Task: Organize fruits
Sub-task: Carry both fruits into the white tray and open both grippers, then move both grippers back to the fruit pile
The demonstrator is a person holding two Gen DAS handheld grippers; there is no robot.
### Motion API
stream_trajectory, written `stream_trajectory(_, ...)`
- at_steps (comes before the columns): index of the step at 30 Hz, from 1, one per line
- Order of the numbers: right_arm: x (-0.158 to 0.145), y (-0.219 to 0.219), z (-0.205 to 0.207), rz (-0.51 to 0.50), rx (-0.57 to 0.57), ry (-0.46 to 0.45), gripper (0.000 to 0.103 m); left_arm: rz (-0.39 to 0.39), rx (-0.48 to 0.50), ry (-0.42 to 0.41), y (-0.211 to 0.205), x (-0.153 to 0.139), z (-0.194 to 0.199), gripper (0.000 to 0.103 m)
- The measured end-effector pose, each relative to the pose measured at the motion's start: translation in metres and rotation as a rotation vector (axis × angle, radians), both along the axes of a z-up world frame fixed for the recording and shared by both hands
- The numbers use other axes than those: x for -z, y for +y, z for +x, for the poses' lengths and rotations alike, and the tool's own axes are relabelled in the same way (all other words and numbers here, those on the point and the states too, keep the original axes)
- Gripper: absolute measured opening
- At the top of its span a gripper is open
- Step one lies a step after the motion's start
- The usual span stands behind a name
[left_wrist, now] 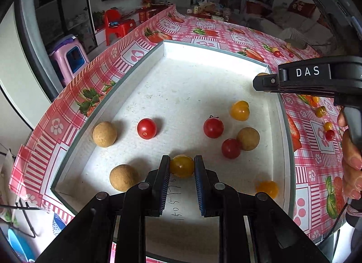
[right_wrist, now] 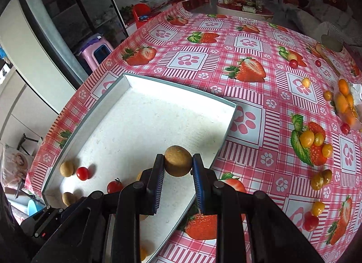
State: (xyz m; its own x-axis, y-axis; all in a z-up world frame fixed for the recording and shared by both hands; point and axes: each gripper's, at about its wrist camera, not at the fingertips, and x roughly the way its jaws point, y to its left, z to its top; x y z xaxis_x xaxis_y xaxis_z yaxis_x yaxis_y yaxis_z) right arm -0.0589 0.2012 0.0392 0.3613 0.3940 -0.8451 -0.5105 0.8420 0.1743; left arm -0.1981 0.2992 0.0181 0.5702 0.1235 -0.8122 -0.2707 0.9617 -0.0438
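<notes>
A shallow white box [left_wrist: 217,47] [right_wrist: 230,113] lies on the strawberry tablecloth. In it are red tomatoes [left_wrist: 146,128], yellow tomatoes [left_wrist: 239,110] and brown longans [left_wrist: 104,134]. In the left wrist view my left gripper [left_wrist: 182,164] is shut on a yellow tomato [left_wrist: 182,166] low over the box floor. In the right wrist view my right gripper [right_wrist: 178,161] is shut on a brown longan [right_wrist: 178,160] above the box's right part. The same right gripper [left_wrist: 267,82] shows over the box's right rim in the left wrist view, held by a hand [left_wrist: 351,161].
Loose yellow and red tomatoes [right_wrist: 307,138] lie scattered on the cloth right of the box, with a clear bag of orange fruit [right_wrist: 345,102] further right. The table edge runs along the left, with a pink stool [right_wrist: 97,52] and a red chair beyond it.
</notes>
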Motion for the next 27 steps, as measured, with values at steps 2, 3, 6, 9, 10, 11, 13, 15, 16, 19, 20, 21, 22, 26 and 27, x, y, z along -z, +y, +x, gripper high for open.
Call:
stream_trajectory(2,0.005,0.005,0.005,-0.016,0.0,0.003,0.027,0.017,-0.001,0.002,-0.003,0.0,0.0,0.023)
stream_trajectory(3,0.007,0.007,0.007,-0.024,-0.001,0.005,0.027,0.029,0.001,0.003,-0.004,0.0,0.0,0.023)
stream_trajectory(6,0.015,0.014,0.012,-0.051,-0.003,0.012,0.027,0.054,0.003,0.007,-0.007,0.001,0.0,0.023)
stream_trajectory(9,0.023,0.022,0.014,-0.084,-0.006,0.005,0.028,0.045,-0.002,0.008,-0.005,0.001,-0.001,0.023)
stream_trajectory(10,0.023,0.026,0.013,-0.097,-0.014,-0.01,0.028,0.041,-0.004,0.009,-0.005,0.001,-0.001,0.023)
stream_trajectory(11,0.024,0.028,0.013,-0.102,-0.026,-0.005,0.028,0.039,-0.004,0.01,-0.005,0.001,-0.001,0.023)
stream_trajectory(13,0.027,0.033,0.013,-0.116,-0.038,0.001,0.028,0.039,-0.005,0.011,-0.005,0.001,0.0,0.023)
stream_trajectory(15,0.029,0.038,0.011,-0.131,-0.053,0.004,0.028,0.038,-0.007,0.015,-0.005,0.001,0.001,0.023)
stream_trajectory(16,0.029,0.039,0.01,-0.135,-0.056,-0.001,0.031,0.039,-0.006,0.016,-0.005,0.0,0.001,0.023)
stream_trajectory(19,0.027,0.038,0.007,-0.121,-0.069,0.009,0.041,0.042,-0.006,0.021,-0.006,0.0,0.002,0.024)
stream_trajectory(20,0.026,0.037,0.006,-0.114,-0.068,0.008,0.044,0.042,-0.006,0.021,-0.006,0.0,0.002,0.024)
stream_trajectory(21,0.023,0.035,0.005,-0.105,-0.065,0.002,0.054,0.04,-0.005,0.022,-0.006,0.0,0.003,0.028)
stream_trajectory(22,0.02,0.033,0.004,-0.097,-0.062,-0.007,0.058,0.036,-0.004,0.021,-0.005,0.0,0.003,0.053)
stream_trajectory(26,0.005,0.022,-0.003,-0.065,-0.055,-0.039,0.069,0.059,-0.025,-0.029,-0.006,-0.007,-0.004,0.083)
stream_trajectory(27,0.001,0.019,-0.004,-0.057,-0.053,-0.045,0.071,0.051,-0.022,-0.024,-0.006,-0.007,-0.005,0.083)
